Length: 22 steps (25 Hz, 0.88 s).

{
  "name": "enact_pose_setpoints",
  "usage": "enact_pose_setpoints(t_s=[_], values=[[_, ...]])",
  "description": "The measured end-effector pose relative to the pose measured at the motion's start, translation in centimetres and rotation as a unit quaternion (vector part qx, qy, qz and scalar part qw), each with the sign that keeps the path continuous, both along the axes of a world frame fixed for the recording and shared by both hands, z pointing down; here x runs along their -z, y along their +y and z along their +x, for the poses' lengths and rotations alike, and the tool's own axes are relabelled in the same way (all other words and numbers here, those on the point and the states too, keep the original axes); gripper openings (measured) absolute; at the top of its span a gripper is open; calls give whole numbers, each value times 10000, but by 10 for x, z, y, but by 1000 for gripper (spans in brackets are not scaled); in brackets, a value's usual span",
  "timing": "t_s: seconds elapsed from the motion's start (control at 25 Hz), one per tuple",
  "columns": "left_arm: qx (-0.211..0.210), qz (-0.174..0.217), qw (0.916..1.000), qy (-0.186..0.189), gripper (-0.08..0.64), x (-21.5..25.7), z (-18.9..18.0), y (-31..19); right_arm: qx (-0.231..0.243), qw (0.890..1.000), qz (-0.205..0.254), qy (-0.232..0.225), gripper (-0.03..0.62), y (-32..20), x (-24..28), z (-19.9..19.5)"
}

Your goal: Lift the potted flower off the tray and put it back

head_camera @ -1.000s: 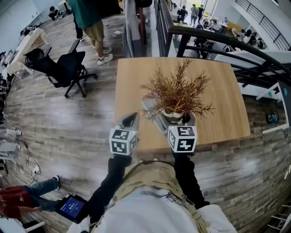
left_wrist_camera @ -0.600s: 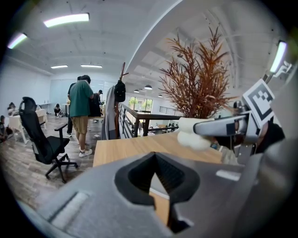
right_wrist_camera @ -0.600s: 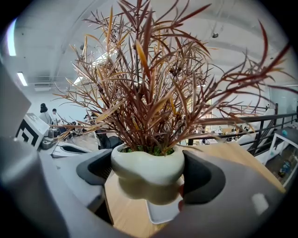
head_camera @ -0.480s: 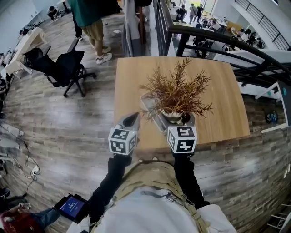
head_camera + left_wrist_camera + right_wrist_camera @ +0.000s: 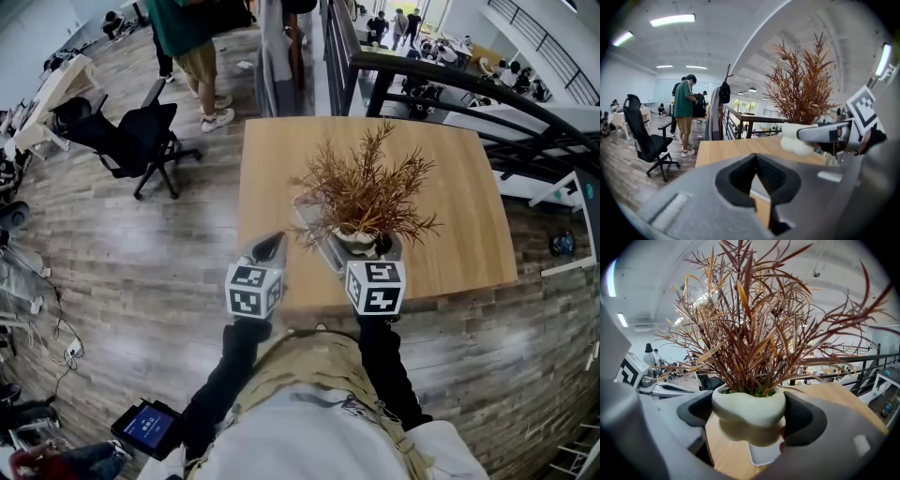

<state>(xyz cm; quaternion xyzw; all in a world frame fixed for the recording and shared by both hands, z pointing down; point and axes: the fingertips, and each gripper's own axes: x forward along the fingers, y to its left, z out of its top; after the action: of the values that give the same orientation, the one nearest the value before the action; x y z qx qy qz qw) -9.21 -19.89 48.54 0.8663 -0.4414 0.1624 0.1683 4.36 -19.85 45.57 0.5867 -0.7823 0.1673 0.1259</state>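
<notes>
The potted flower [image 5: 361, 192] has dry reddish-brown fronds in a lumpy white pot [image 5: 747, 416]. My right gripper [image 5: 747, 420] is shut on that pot, one dark pad on each side. The pot hangs a little above the pale tray [image 5: 764, 453], which lies on the wooden table [image 5: 450, 187] near its front edge. In the head view the tray [image 5: 314, 225] is partly hidden under the fronds. My left gripper [image 5: 272, 246] hovers at the table's front left, jaws together and empty. From the left gripper view the pot [image 5: 794, 138] shows to the right.
A black office chair [image 5: 131, 136] stands on the wooden floor left of the table. A person [image 5: 192, 47] stands beyond the table's far left corner. A dark railing [image 5: 450, 80] runs behind and to the right. A tablet [image 5: 148, 428] lies on the floor near my feet.
Both grippers and the plant hold the same position. A person in red at the lower left has moved almost out of view.
</notes>
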Motion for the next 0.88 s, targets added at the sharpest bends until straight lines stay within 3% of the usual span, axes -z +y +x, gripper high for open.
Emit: enact_pose_setpoints(t_s=[0.88], values=[[-54,-400,9992,-46,2,-47,-26,31,-21,9996,-286,29,471,20,-56,-18]])
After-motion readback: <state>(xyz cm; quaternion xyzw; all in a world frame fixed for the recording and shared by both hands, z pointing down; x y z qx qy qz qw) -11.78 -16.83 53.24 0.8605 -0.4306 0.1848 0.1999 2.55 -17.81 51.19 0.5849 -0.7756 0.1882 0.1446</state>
